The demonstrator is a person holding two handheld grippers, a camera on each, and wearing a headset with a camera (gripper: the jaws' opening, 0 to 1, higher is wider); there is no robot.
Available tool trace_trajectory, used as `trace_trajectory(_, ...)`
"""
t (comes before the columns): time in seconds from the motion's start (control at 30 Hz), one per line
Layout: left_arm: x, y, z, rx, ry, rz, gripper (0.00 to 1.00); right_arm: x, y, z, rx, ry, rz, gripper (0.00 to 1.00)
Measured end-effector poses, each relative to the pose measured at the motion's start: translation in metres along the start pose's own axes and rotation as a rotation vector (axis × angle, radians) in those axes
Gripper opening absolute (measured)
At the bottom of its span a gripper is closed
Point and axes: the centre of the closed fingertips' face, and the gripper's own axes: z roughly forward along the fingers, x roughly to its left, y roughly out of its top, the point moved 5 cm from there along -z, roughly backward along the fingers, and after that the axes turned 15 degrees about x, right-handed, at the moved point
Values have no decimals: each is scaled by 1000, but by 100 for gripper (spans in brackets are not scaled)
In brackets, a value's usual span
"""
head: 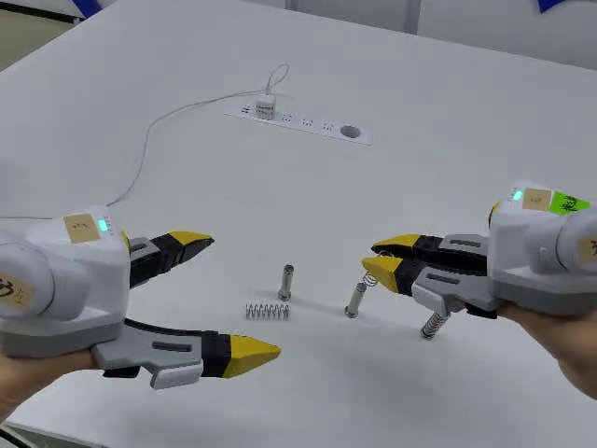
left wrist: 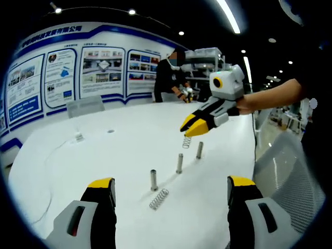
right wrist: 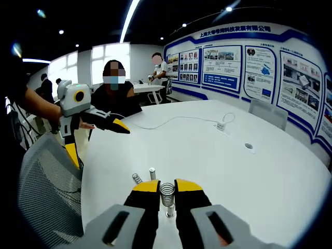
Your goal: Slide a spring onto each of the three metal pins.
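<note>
Right tool (right wrist: 167, 185) clamps a spring (right wrist: 166, 196) just above a pin (right wrist: 169, 211); left tool (left wrist: 171, 182) gapes wide.

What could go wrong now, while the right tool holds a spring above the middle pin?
1. The right tool pinches the spring only at its tips, so it may slip or shoot out.
2. The middle pin stands free on the table; a push from the side could topple it.
3. The loose spring lies close by and could be knocked away.
</note>
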Motion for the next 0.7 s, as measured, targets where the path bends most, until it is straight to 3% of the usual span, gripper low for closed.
trace_trajectory(0.13,3,-1,-1,2,21,-25,100,-1,-1,5,7,0,16,11)
trace_trajectory(0.7,3,-9,-2,26,12,-41,100,-2,-11,22,40,3,41,11)
